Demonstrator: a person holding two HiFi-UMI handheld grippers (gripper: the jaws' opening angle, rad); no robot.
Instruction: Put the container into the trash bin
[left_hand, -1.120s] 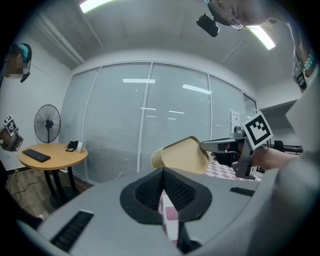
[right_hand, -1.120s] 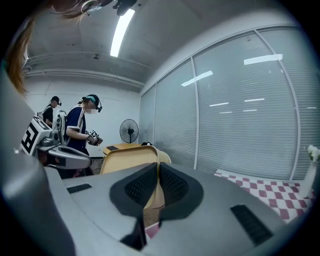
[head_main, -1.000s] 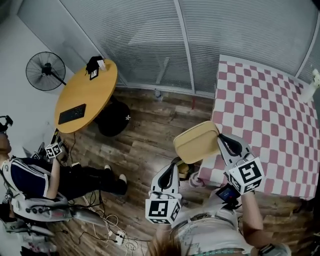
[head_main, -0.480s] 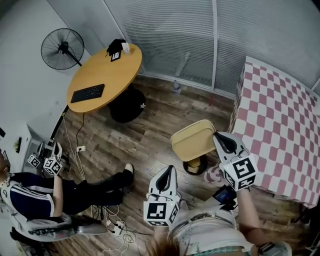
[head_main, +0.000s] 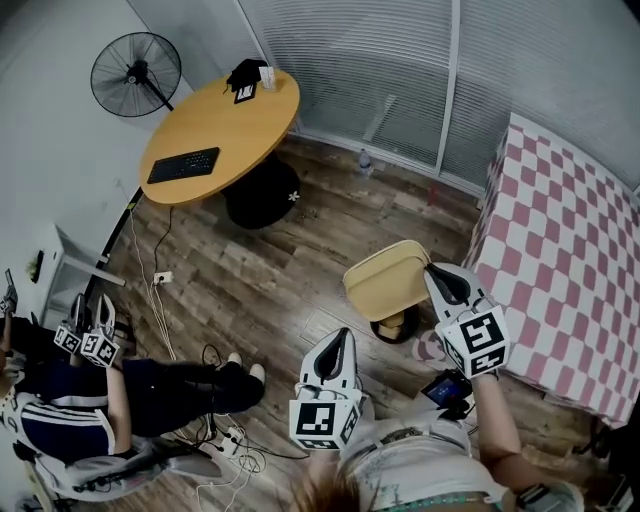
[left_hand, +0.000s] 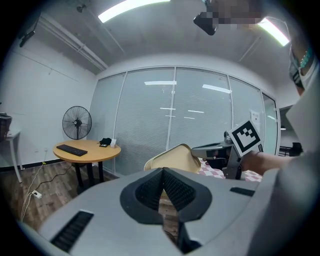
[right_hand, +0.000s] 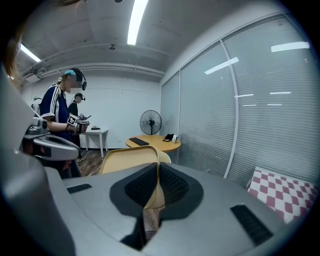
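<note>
Container (head_main: 390, 283): a pale yellow, shallow, round-cornered plastic container, held in the air above the brown wood-plank floor (head_main: 300, 250). The right gripper (head_main: 432, 270) pinches one edge of its rim – the right gripper view shows the thin yellow wall (right_hand: 150, 195) clamped between the black ribbed pads. From the jaws the container's long axis runs out to the left in the head view, its broad face tilted toward the camera. The small dark round trash bin (head_main: 402, 339) stands on the floor below the container's near edge, partly covered by it, so the drop appears to call for a short lowering rather than a reach. The left gripper (head_main: 345, 333) hangs just beside the bin, apart from the container, with its jaws pressed together on nothing.
</note>
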